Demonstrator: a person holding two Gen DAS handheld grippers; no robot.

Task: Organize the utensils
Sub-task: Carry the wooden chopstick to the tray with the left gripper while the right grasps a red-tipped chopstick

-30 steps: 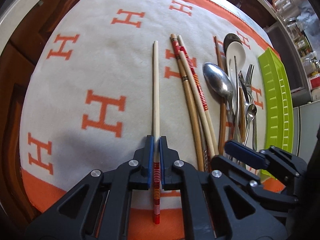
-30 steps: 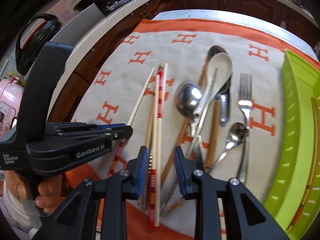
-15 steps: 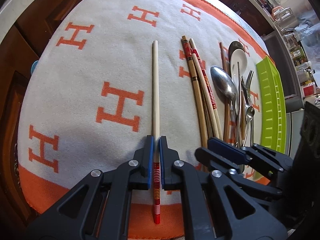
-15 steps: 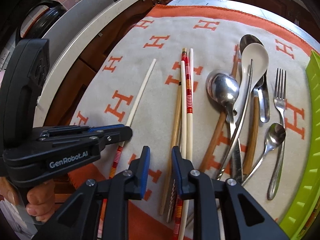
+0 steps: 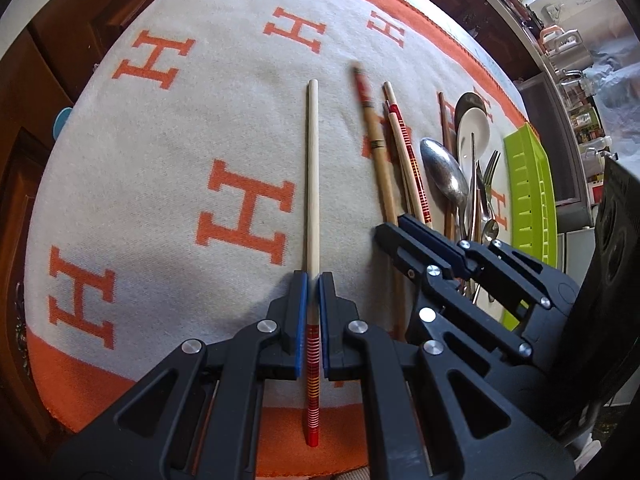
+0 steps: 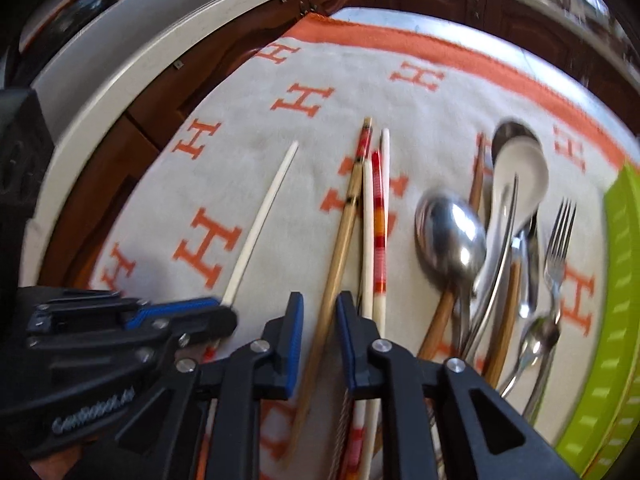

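1. Left gripper (image 5: 313,280) fingers clamp a pale chopstick (image 5: 312,168), w/ red-striped end.
2. Right gripper (image 6: 319,304) fingers have just been closing, narrow gap, bamboo chopstick (image 6: 340,248) btwn them; contact unclear.
3. Spoons, fork (image 6: 560,240) piled rightward on H-patterned cloth (image 5: 160,184); green tray (image 5: 536,200) beyond.

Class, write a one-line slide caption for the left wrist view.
Left gripper clamps a pale chopstick with red-striped end over the white, orange-lettered cloth.

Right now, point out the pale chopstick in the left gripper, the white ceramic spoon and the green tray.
pale chopstick (image 5: 313,168), left wrist view, on its bare shaft ahead of the jaws.
white ceramic spoon (image 6: 520,172), right wrist view, on its bowl.
green tray (image 5: 530,184), left wrist view, on its slotted side wall.
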